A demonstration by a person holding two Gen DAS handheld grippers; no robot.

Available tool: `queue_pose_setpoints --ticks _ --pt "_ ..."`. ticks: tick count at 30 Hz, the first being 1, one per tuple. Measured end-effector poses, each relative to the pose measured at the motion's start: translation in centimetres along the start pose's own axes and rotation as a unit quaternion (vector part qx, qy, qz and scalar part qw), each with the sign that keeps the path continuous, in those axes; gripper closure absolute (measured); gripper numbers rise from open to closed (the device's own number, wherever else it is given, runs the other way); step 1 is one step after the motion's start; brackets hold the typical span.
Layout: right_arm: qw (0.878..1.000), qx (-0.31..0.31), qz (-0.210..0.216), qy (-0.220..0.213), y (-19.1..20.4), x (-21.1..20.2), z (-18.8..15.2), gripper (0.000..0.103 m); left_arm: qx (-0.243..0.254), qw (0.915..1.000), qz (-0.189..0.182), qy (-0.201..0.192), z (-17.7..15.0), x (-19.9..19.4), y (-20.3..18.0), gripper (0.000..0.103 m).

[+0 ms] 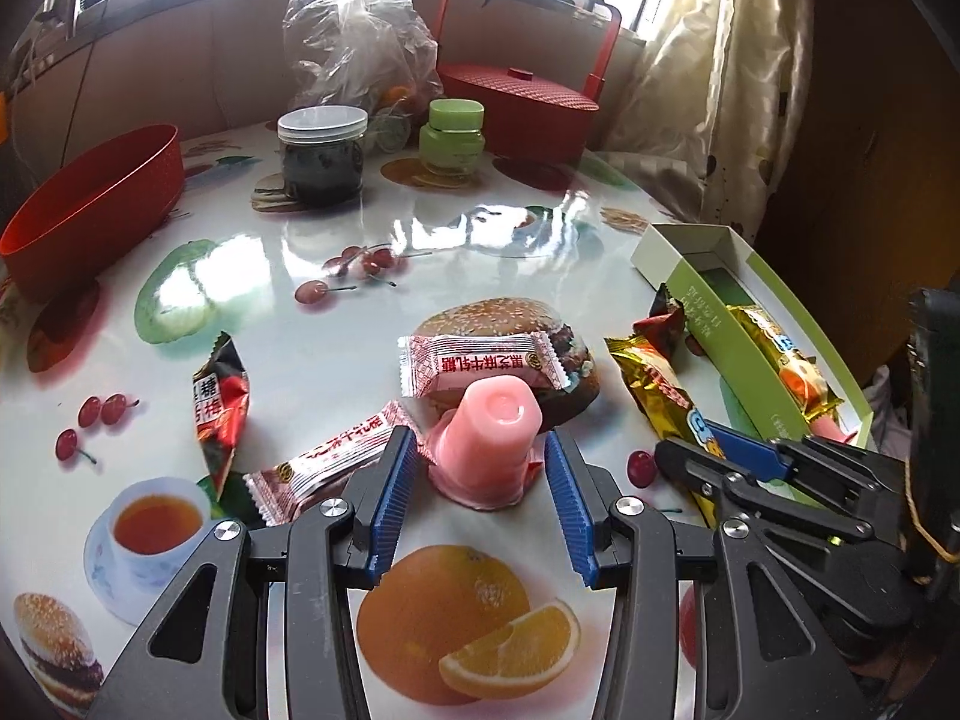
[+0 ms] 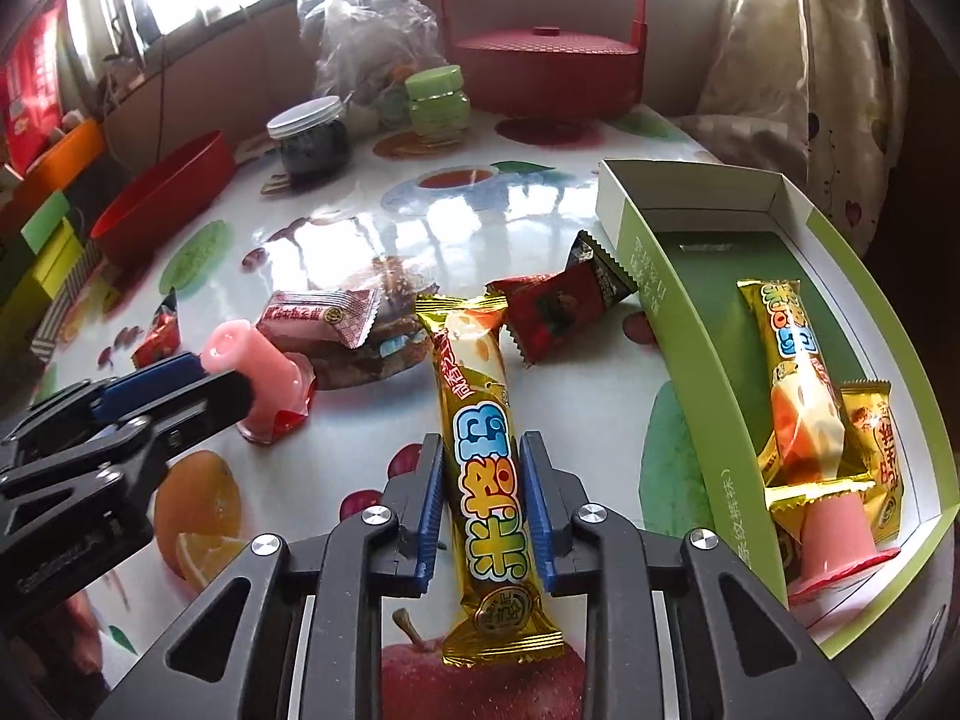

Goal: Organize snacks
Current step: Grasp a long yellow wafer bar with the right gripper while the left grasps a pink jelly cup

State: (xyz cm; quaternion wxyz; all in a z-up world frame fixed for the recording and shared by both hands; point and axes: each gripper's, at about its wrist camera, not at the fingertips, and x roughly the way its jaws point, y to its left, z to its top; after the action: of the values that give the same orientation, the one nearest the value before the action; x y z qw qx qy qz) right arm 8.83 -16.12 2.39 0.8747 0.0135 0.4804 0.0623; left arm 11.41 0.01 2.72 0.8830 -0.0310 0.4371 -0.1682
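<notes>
A pink jelly cup (image 1: 489, 447) stands upside down on the printed table, between the fingers of my left gripper (image 1: 480, 456), which is open around it; it also shows in the right wrist view (image 2: 261, 381). My right gripper (image 2: 483, 468) straddles a long gold snack bar (image 2: 486, 456) lying on the table, jaws close to its sides, grip unclear. A green-and-white box (image 2: 684, 324) at the right holds a gold bar (image 2: 801, 378), another gold packet and a pink jelly cup (image 2: 834, 546). Two pink-white candy wrappers (image 1: 480, 363) and red wrappers (image 1: 219, 405) lie loose.
A red bowl (image 1: 96, 204) sits at the far left. A dark jar (image 1: 322, 153), green jar (image 1: 451, 135), plastic bag (image 1: 360, 36) and red lidded basket (image 1: 519, 96) stand at the back. A curtain (image 1: 720, 90) hangs at the right.
</notes>
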Motion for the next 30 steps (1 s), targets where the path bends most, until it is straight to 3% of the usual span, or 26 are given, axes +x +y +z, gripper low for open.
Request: queue_pose_setpoints --ticks 21,24,30 --pt "1.000 0.014 0.022 -0.005 -1.1 -0.5 -0.5 0.081 0.003 0.9993 0.038 0.003 0.8 2.5 -0.4 0.058" --pt "1.000 0.013 0.023 -0.006 -1.2 -0.4 -0.5 0.081 0.009 0.9992 0.040 0.000 0.7 2.3 -0.6 0.069" --pt "1.000 0.014 0.021 -0.006 -1.2 -0.5 -0.5 0.081 0.012 0.9988 0.047 -0.003 0.7 2.2 -0.7 0.071"
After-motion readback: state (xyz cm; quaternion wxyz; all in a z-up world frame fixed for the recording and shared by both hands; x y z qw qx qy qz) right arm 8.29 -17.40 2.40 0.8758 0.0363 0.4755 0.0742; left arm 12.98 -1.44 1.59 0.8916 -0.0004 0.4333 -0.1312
